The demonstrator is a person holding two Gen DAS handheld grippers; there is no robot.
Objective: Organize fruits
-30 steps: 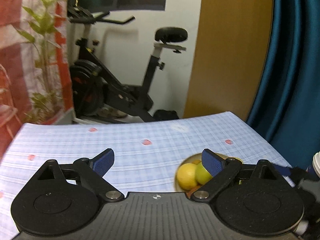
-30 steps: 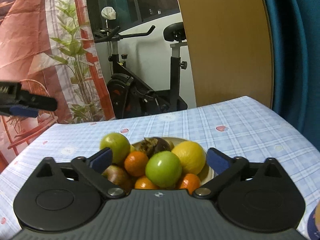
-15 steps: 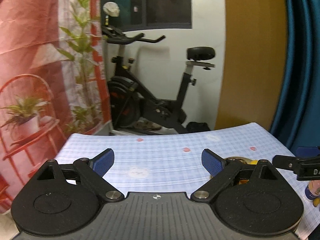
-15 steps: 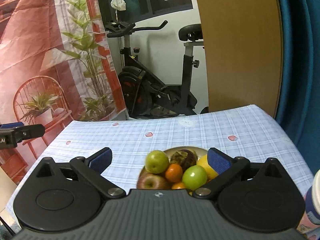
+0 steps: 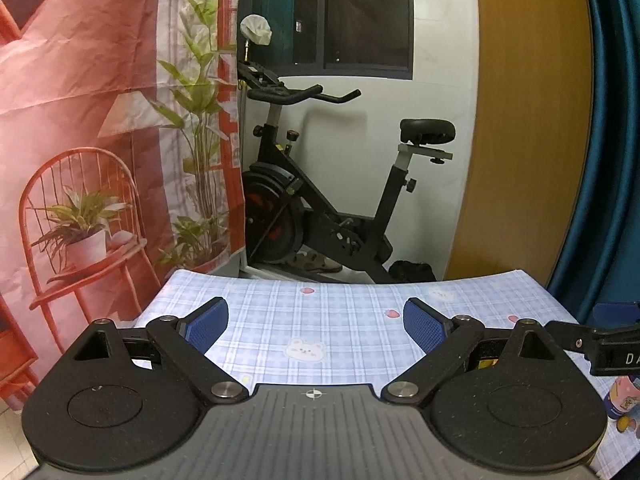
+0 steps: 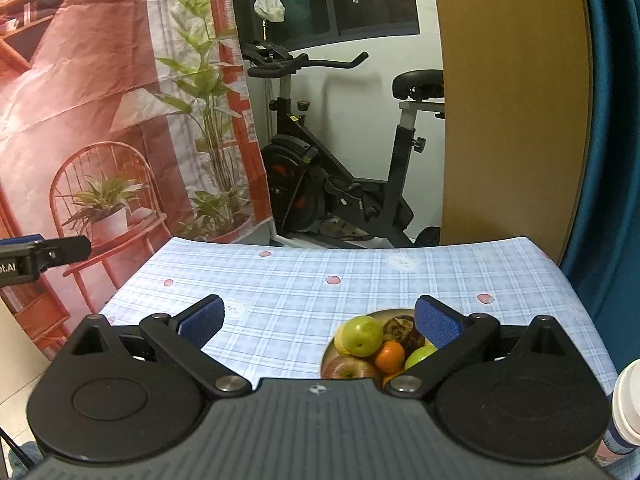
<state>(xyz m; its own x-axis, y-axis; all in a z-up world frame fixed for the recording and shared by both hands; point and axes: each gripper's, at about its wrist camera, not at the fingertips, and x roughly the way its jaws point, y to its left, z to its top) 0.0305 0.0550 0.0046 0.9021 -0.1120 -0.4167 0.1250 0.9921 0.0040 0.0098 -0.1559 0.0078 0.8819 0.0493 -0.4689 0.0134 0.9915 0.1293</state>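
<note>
Checked tablecloth (image 6: 320, 280) under two wide-open, empty tools, left (image 5: 316, 322) and right (image 6: 318, 320), fruit bowl (image 6: 330, 354) below the right.

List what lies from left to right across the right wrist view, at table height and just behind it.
Other tool's finger → printed red chair with potted plant → exercise bike → bowl of fruit → white-capped bottle.
</note>
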